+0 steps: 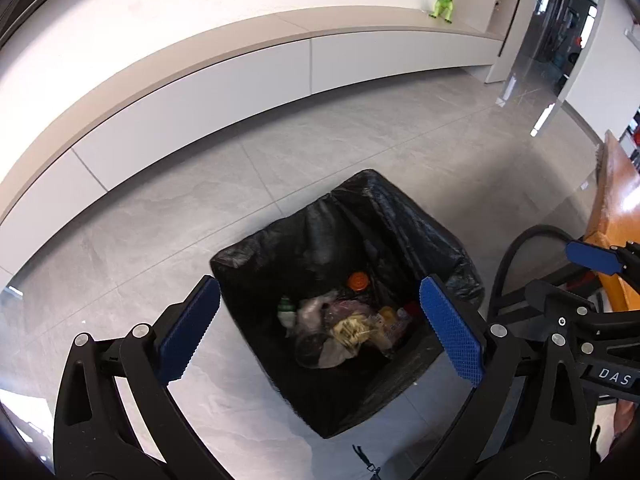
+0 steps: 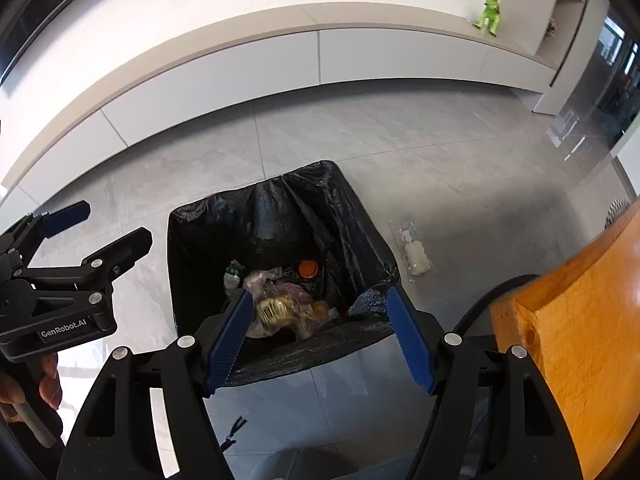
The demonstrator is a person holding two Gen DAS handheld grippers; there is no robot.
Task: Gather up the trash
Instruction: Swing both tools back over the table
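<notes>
A square bin lined with a black bag (image 1: pixel 400 216) stands on the grey tile floor, and it also shows in the right wrist view (image 2: pixel 352 220). Inside lie crumpled wrappers (image 1: pixel 352 332), a bottle with an orange cap (image 1: pixel 357 281) and other trash (image 2: pixel 276 308). My left gripper (image 1: pixel 320 332) is open and empty, held above the bin's near side. My right gripper (image 2: pixel 320 340) is open and empty above the bin's near rim. A clear plastic wrapper (image 2: pixel 412 248) lies on the floor to the right of the bin.
A long low white cabinet (image 1: pixel 240 92) runs along the wall behind. A green dinosaur toy (image 1: pixel 443 0) stands on it. An orange wooden table edge (image 2: pixel 580 340) is close on the right. A black curved cable or leg (image 1: pixel 516 248) stands beside it.
</notes>
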